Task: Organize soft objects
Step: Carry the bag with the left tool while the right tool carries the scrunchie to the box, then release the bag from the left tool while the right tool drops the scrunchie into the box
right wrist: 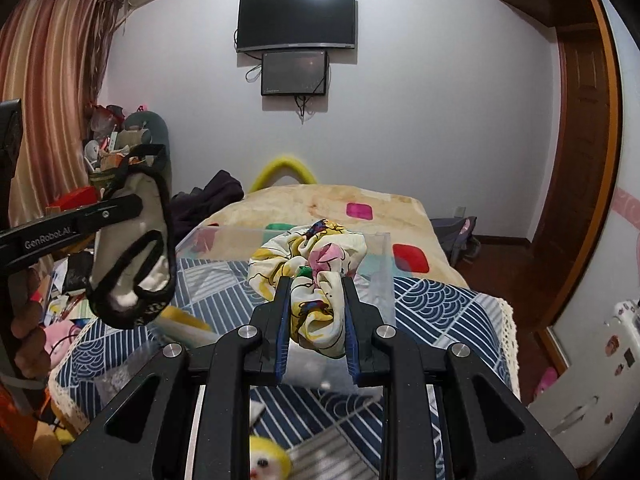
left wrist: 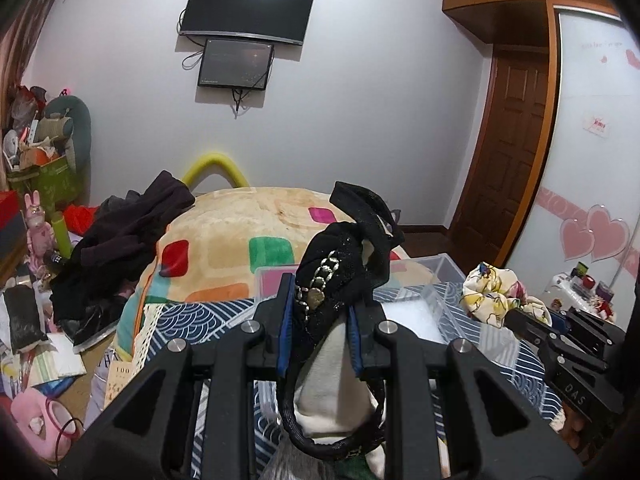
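Observation:
My left gripper [left wrist: 320, 304] is shut on a black-trimmed cream pouch with a gold chain [left wrist: 332, 280], held above the bed. The pouch also hangs at the left of the right wrist view [right wrist: 136, 248]. My right gripper [right wrist: 314, 300] is shut on a floral yellow-and-white scrunchie [right wrist: 312, 264], held over a clear plastic box [right wrist: 380, 264]. The scrunchie and right gripper show at the right of the left wrist view [left wrist: 496, 292]. The clear box lies on the blue patterned cover [left wrist: 432, 304].
A bed with a beige blanket with coloured squares [right wrist: 360, 208] and a blue patterned cover [right wrist: 440, 304]. Dark clothes [left wrist: 120, 240] lie at the bed's left. Clutter lines the left side [left wrist: 36, 160]. A yellow plush [right wrist: 268, 460] lies near the front. A wooden door [left wrist: 508, 152] is at the right.

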`<action>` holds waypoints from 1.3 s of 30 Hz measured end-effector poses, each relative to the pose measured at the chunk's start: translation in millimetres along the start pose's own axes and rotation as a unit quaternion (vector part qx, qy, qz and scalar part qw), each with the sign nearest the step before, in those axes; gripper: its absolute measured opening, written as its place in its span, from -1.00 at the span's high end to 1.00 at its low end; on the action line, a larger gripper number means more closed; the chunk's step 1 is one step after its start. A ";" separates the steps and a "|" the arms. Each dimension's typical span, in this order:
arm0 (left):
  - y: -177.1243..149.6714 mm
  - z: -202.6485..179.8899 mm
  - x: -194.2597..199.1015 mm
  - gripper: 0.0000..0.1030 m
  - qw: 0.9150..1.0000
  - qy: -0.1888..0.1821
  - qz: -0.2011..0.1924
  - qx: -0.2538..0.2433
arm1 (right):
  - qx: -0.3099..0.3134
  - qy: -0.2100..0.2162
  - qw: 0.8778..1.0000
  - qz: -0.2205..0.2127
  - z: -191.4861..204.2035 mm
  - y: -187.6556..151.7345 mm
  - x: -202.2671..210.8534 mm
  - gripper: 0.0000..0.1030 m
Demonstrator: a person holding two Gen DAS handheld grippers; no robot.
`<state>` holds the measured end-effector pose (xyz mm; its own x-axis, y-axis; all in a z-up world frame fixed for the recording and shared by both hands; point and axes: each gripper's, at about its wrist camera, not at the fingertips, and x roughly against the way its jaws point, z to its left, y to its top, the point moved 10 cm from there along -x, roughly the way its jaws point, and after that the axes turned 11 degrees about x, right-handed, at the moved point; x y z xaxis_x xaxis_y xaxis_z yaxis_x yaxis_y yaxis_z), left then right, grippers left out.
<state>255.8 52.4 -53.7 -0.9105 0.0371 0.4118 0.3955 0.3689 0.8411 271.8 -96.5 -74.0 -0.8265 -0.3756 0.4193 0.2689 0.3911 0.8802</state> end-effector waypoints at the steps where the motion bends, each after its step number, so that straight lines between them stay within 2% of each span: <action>1: 0.8 -0.2 -5.4 0.56 1.000 0.003 -0.001 0.000 | 0.000 0.001 1.000 0.002 0.8 -0.1 -1.6 0.60; 6: -2.1 4.0 -39.2 0.56 1.000 0.006 0.020 0.013 | 0.001 -0.002 1.000 0.023 -0.7 -7.3 -22.0 0.60; 9: -8.3 8.4 -57.6 0.56 0.999 0.019 0.034 0.010 | 0.000 -0.005 0.999 0.043 -2.4 -16.2 -35.3 0.60; 16: -33.8 14.2 -86.4 0.54 0.996 0.030 0.080 0.005 | 0.004 -0.002 0.997 0.078 1.5 -34.0 -47.3 0.58; 21: -43.2 17.4 -89.9 0.30 0.995 0.034 0.096 0.004 | 0.004 0.005 0.997 0.081 -0.3 -34.9 -42.5 0.45; 23: -43.9 14.2 -86.5 0.01 0.995 0.028 0.095 0.001 | 0.009 -0.003 0.997 0.081 -1.8 -34.1 -40.0 0.30; 24: -44.0 12.5 -85.0 -0.06 0.995 0.027 0.095 -0.001 | 0.010 -0.003 0.997 0.080 -2.2 -33.5 -38.3 0.26; 25: -43.4 10.2 -81.6 -0.10 0.996 0.026 0.091 -0.005 | 0.009 -0.002 0.997 0.080 -2.2 -32.1 -39.1 0.19; 31: -40.3 -3.7 -60.7 -0.18 0.996 0.019 0.077 -0.035 | 0.006 -0.004 0.998 0.066 -6.5 -25.1 -25.4 0.06; 33: -38.5 -6.0 -51.9 -0.30 0.996 0.020 0.073 -0.042 | 0.005 -0.005 0.998 0.055 -8.2 -20.0 -16.6 0.01; 35: -35.7 -7.2 -40.6 -0.48 0.997 0.022 0.064 -0.044 | 0.006 -0.008 0.999 0.045 -8.5 -13.8 -9.2 -0.14; 37: -32.9 -8.3 -31.0 -0.58 0.997 0.020 0.057 -0.044 | 0.011 -0.017 0.999 0.032 -9.1 -7.8 1.7 -0.27; 39: -32.1 -8.4 -21.3 -0.65 0.998 0.017 0.054 -0.043 | 0.014 -0.022 0.999 0.022 -6.5 -3.9 9.2 -0.31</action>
<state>263.6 32.0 -86.6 -0.8584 0.0410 0.5113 0.5006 0.2841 0.8177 266.4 -106.9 -72.1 -0.8352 -0.3211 0.4464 0.2915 0.4299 0.8545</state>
